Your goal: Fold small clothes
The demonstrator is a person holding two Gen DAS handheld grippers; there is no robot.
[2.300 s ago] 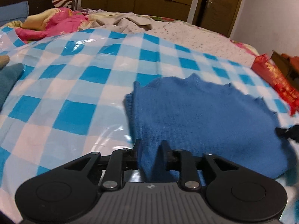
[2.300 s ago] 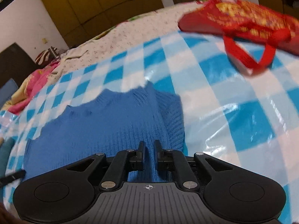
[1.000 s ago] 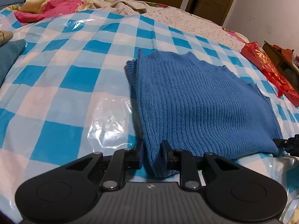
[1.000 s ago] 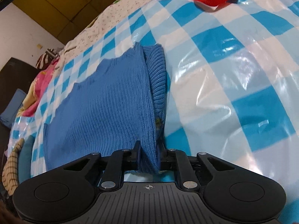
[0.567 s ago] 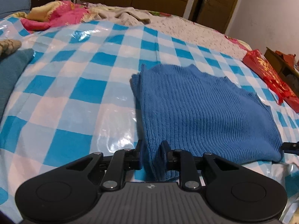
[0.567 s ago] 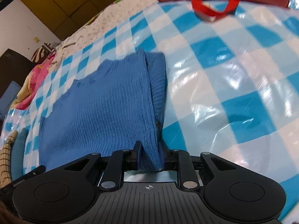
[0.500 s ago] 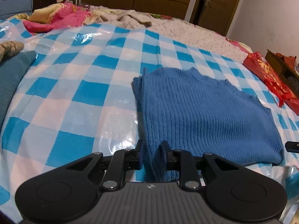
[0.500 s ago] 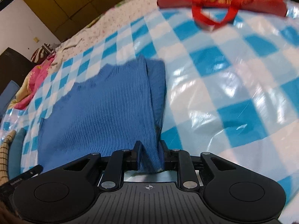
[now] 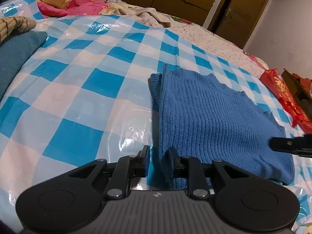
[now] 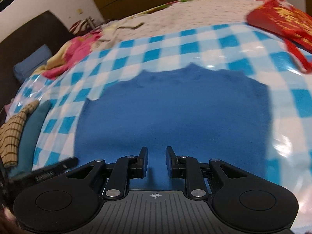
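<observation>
A blue knit sweater (image 9: 210, 117) lies folded flat on the blue-and-white checked plastic sheet (image 9: 81, 81). My left gripper (image 9: 157, 160) is at the sweater's near left corner, jaws apart, with the sweater's edge lying between them, not pinched. My right gripper (image 10: 156, 161) is open and empty, just above the sweater (image 10: 175, 113); that view is motion-blurred. The right gripper's finger also shows at the right edge of the left wrist view (image 9: 290, 145).
A teal garment (image 9: 13, 56) and a tan striped knit (image 9: 13, 26) lie at the left. A pink bundle (image 9: 74, 5) and bedding lie at the back. A red bag (image 9: 286, 97) sits at the right.
Both grippers have opened and let go of the sweater's near edge, which now lies on the sheet. The right gripper has swung left over the sweater.
</observation>
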